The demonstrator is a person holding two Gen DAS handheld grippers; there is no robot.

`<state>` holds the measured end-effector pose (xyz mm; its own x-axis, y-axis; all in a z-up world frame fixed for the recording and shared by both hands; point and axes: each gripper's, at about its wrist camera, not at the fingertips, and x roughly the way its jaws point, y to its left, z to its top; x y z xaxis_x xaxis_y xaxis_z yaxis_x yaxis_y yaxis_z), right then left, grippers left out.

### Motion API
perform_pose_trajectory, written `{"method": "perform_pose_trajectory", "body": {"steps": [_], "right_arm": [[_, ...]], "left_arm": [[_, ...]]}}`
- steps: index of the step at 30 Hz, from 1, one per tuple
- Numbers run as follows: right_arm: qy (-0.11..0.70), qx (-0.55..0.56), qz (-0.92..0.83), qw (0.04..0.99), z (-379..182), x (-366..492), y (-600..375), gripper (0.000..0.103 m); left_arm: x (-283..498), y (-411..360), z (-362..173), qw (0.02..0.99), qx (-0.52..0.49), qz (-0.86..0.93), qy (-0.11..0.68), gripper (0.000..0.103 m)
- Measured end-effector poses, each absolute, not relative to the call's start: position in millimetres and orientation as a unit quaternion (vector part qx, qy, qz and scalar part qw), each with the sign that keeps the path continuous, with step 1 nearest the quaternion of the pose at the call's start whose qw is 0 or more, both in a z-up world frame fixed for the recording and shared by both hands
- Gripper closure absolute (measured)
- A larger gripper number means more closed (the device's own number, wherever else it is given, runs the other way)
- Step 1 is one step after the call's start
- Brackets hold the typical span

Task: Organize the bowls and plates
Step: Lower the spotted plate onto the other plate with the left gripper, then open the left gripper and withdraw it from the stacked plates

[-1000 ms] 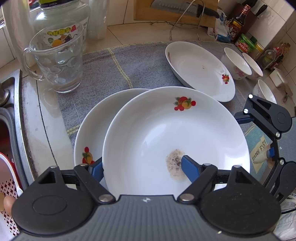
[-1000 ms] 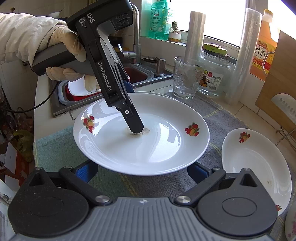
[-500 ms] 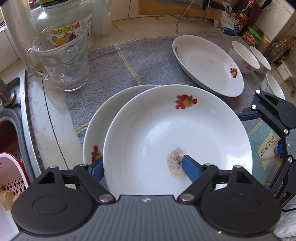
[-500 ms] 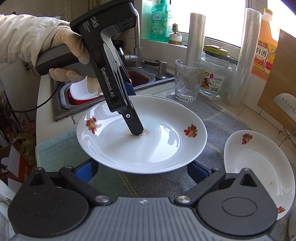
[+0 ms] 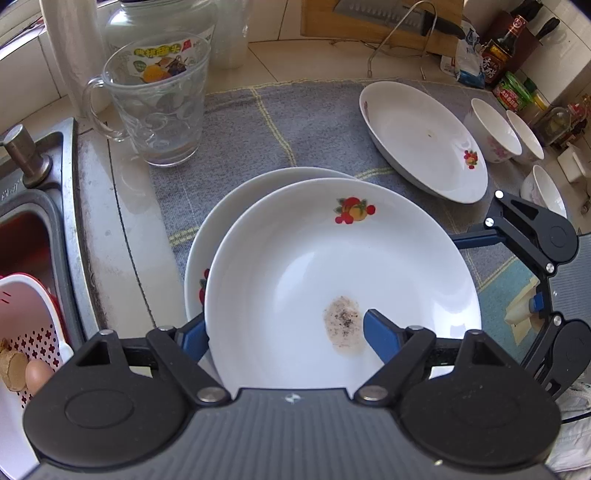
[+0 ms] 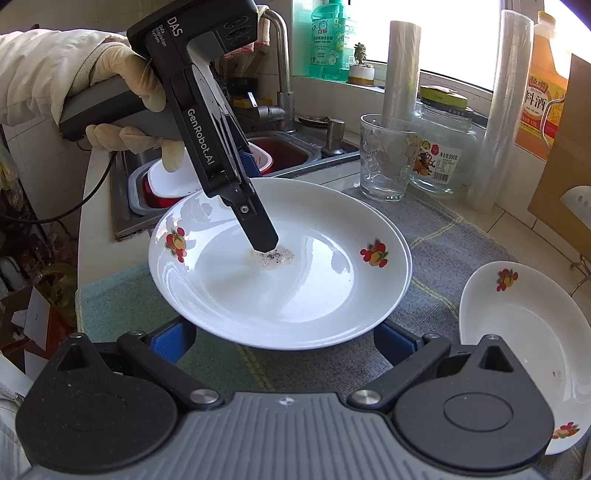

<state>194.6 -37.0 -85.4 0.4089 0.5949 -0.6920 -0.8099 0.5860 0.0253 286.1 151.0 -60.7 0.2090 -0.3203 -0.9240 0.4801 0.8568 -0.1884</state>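
We are in a home kitchen: a steel sink with a tap is set into the tiled counter, and a green bottle of dish soap stands on the window sill. Around us we see a grey dish towel, a glass mug, sauce bottles, a cleaver on a cutting board and fruit-patterned plates.

Held plate above a second plate on the cloth. Third plate lies to the right, three bowls beyond it. Glass mug stands left behind, jar behind it; sink at far left.
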Motion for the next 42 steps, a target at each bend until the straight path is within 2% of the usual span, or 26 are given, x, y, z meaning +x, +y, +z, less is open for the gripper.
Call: {"method": "perform_pose_trajectory", "body": {"steps": [8,10,15,24,31,42], "right_arm": [[0.344,-0.155,0.429,0.821,-89.2,199.8,-34.3,0.000],[0.346,-0.153,0.429,0.820,-88.8,200.3,-34.5,0.000],[0.349,-0.141,0.425,0.823,-85.3,199.1,-38.9,0.000],[0.342,-0.135,0.418,0.831,-80.1,191.2,-43.3,0.000],[0.340,-0.125,0.418,0.833,-78.0,190.1,-45.6,0.000],[0.329,-0.137,0.414,0.838,-72.0,186.2,-39.2,0.000]], "left_arm": [[288.0,152.3,-59.0,0.778,0.059,-0.247,0.574,0.017],[290.1,150.8,-61.1,0.778,0.058,-0.250,0.574,0.012],[297.6,139.7,-67.8,0.778,0.073,-0.252,0.571,0.009],[304.8,131.1,-74.3,0.767,0.088,-0.251,0.584,0.008],[310.4,134.8,-73.6,0.764,0.063,-0.242,0.595,0.008],[298.7,140.7,-57.5,0.792,0.087,-0.226,0.561,0.007]]}}
